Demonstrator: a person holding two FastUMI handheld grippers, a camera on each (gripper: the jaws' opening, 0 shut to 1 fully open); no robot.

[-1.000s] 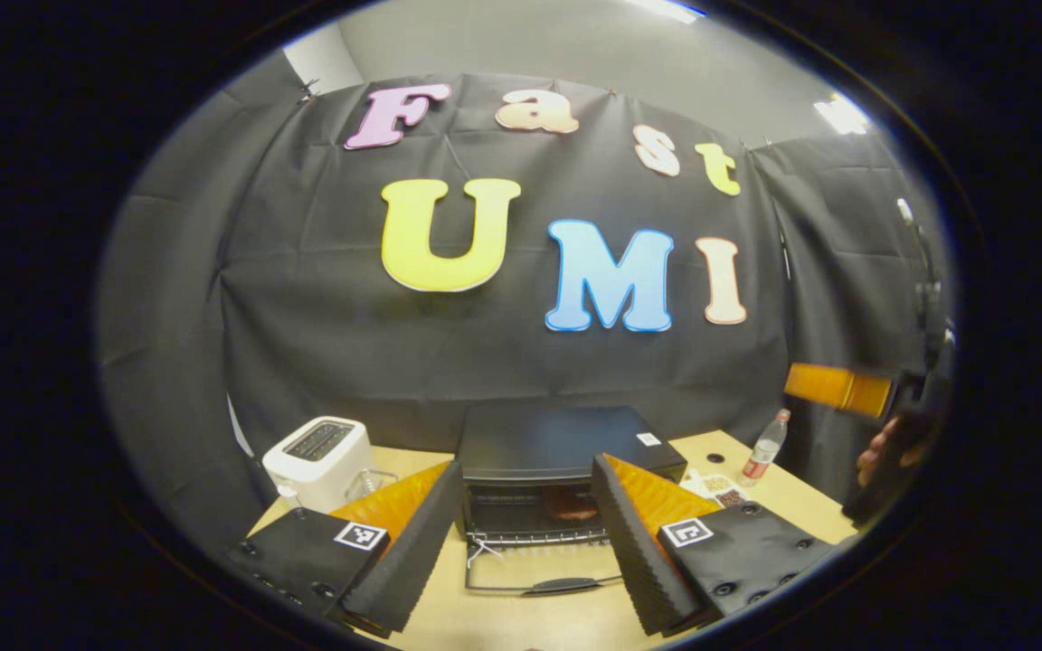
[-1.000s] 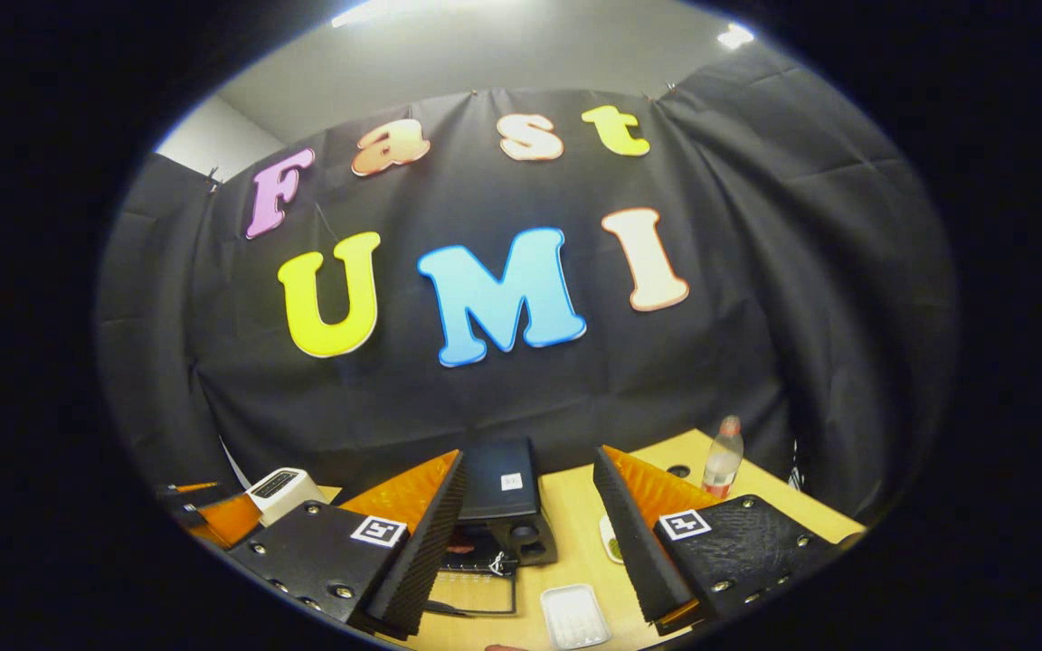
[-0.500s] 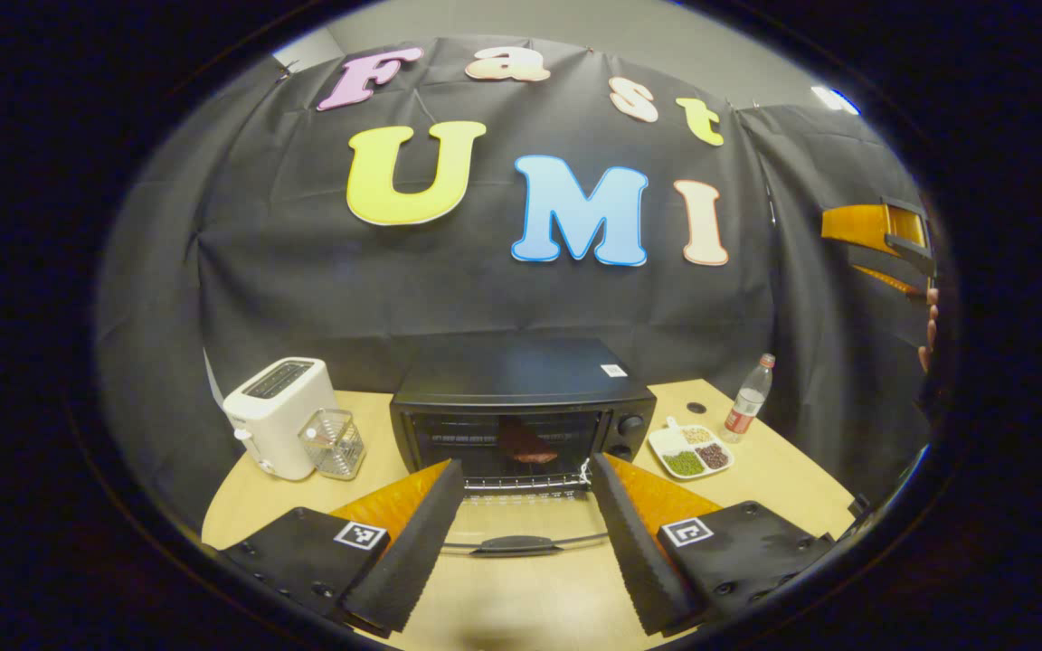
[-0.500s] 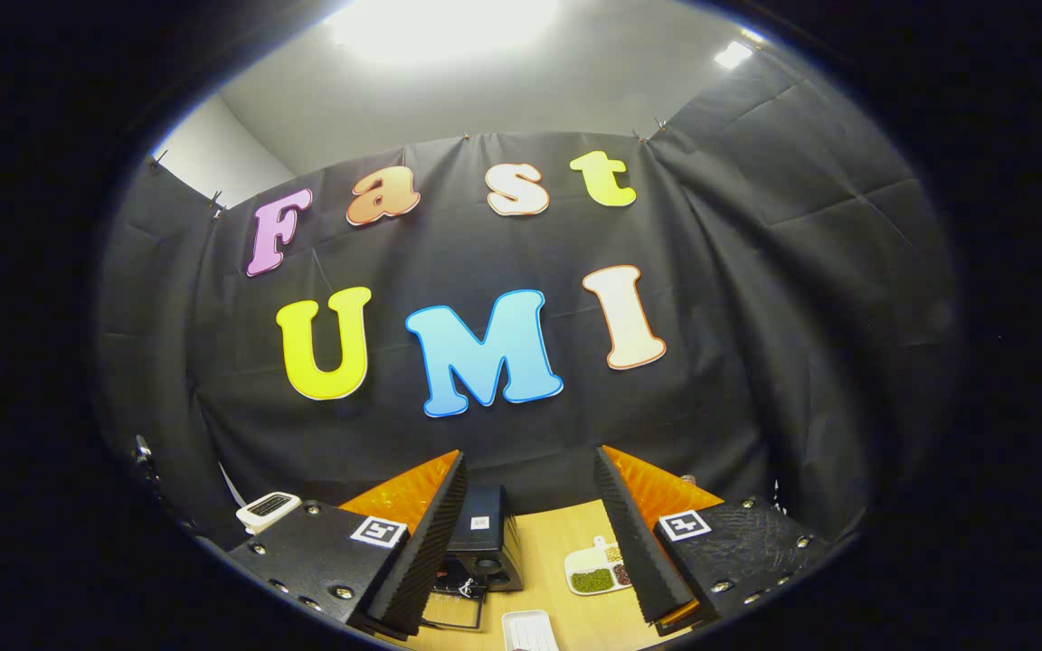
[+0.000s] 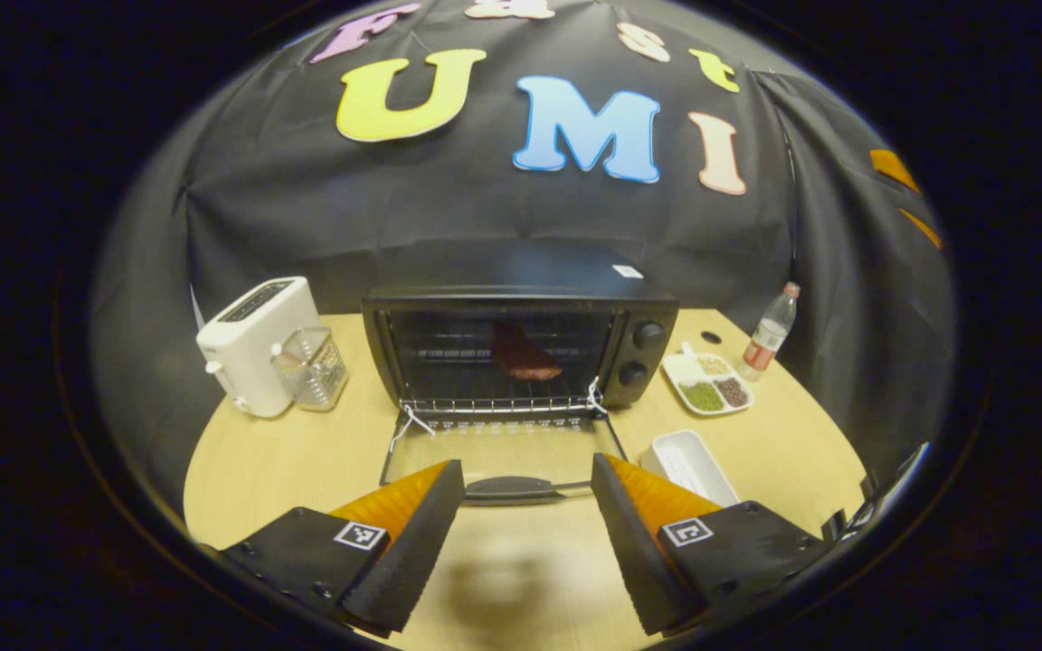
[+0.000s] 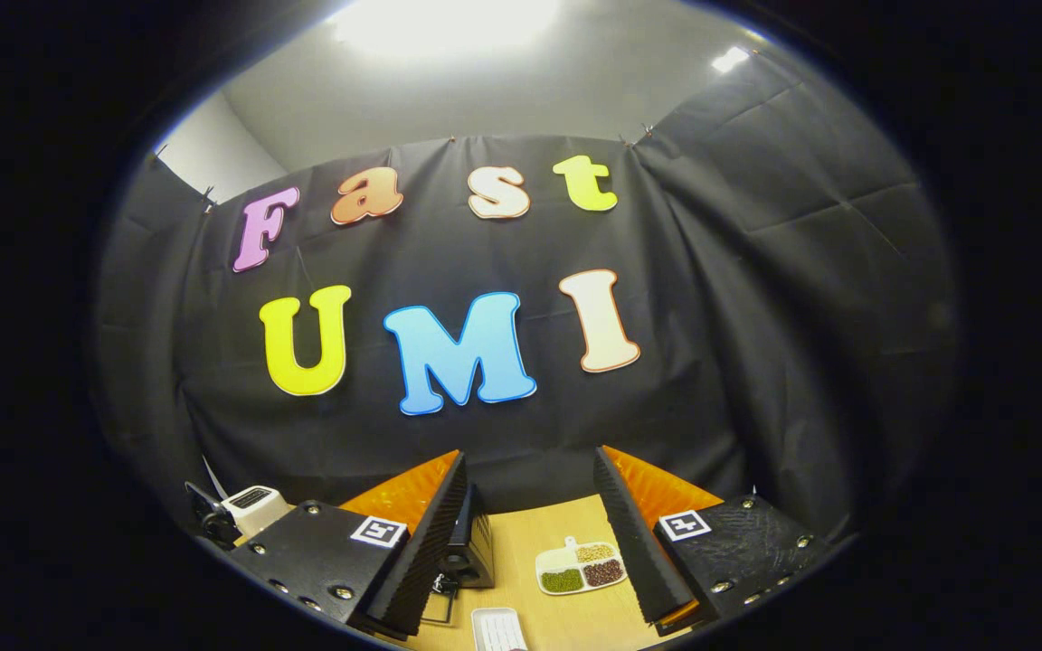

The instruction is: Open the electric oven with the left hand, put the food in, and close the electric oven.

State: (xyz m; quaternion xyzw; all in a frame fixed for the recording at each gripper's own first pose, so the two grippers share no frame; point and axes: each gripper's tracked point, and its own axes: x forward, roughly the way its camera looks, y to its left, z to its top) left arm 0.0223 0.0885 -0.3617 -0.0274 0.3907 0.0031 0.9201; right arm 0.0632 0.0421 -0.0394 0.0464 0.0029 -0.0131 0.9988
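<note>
The black electric oven (image 5: 521, 312) stands mid-table with its glass door (image 5: 503, 448) folded down flat, handle (image 5: 512, 486) nearest me. A dark red piece of food (image 5: 525, 359) lies on the rack inside. My left gripper (image 5: 525, 533) is open just in front of the door handle, a little above the table, holding nothing. My right gripper (image 6: 525, 533) is open and empty, held high and to the right of the oven (image 6: 471, 547), whose corner peeks past its left finger. Orange parts of the right gripper (image 5: 896, 172) show at the far right edge.
A white toaster (image 5: 254, 344) and a clear container (image 5: 308, 366) stand left of the oven. Right of it are a divided plate of beans (image 5: 706, 384), a bottle (image 5: 770, 330) and an empty white tray (image 5: 688, 461). The round wooden table (image 5: 286, 470) has bare surface at the front.
My left gripper has drawn back and tilted down, so the whole oven and its lowered door now show. My right gripper has risen and turned slightly right.
</note>
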